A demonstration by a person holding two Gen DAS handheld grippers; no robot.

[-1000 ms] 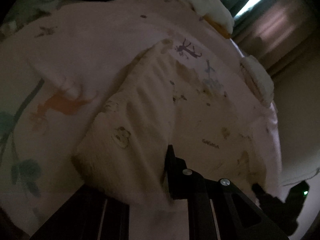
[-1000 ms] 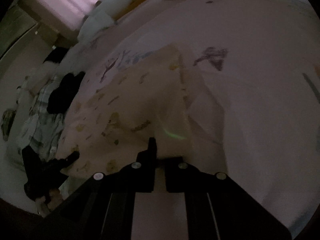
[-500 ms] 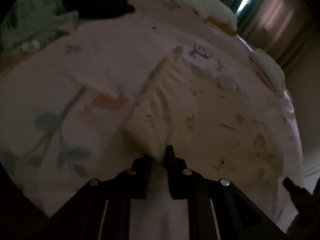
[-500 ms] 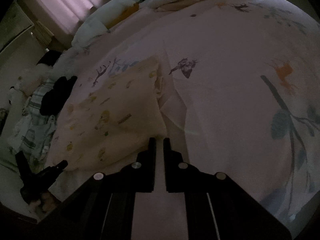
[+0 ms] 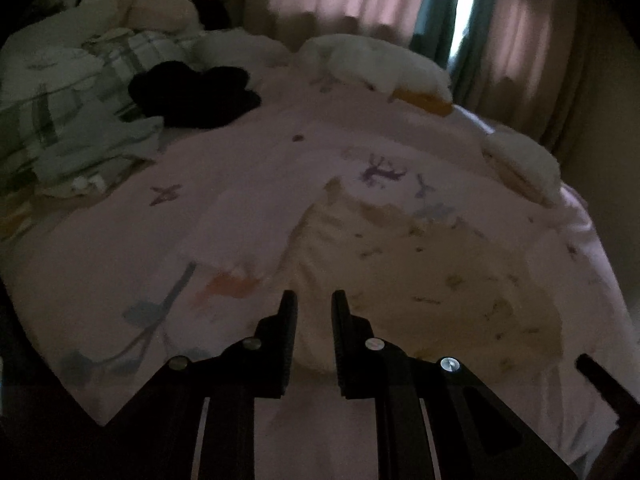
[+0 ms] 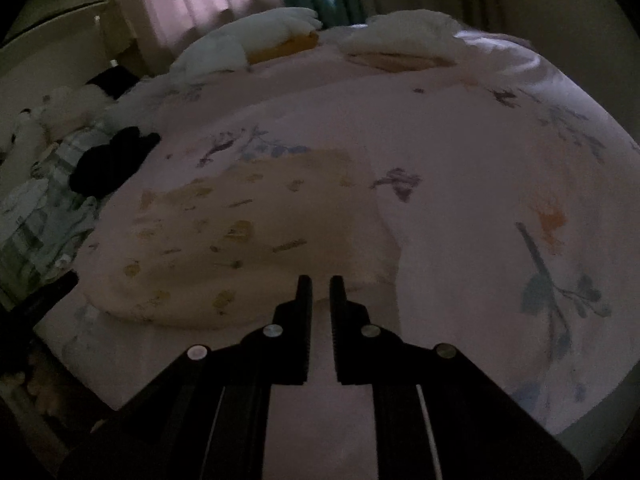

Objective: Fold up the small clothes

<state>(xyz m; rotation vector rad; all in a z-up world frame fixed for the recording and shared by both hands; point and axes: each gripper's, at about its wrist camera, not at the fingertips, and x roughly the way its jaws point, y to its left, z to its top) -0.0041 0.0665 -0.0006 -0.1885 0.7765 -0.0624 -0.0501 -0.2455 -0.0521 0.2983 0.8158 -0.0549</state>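
left gripper (image 5: 314,300) hangs over the near edge of the bed (image 5: 248,184), jaws parted with a gap and nothing between them, released. the cream printed garment (image 5: 420,276) lies flat on the pink sheet, its near hem just beyond the tips and spreading off to the right of them. right gripper (image 6: 321,285) shows a narrow slit between its jaws, also released, tips just short of the garment (image 6: 248,240) at its near right corner, cloth spreading left. the long axis runs along the bed's near edge, between the two grippers; which end is the neck i cannot tell in this dim light. left view alone shows the other gripper's tip at lower right. both views catch a black bundle (image 5: 192,92) and plaid bedding (image 5: 60,120) toward the left side, white pillows (image 6: 248,46) at the far edge.
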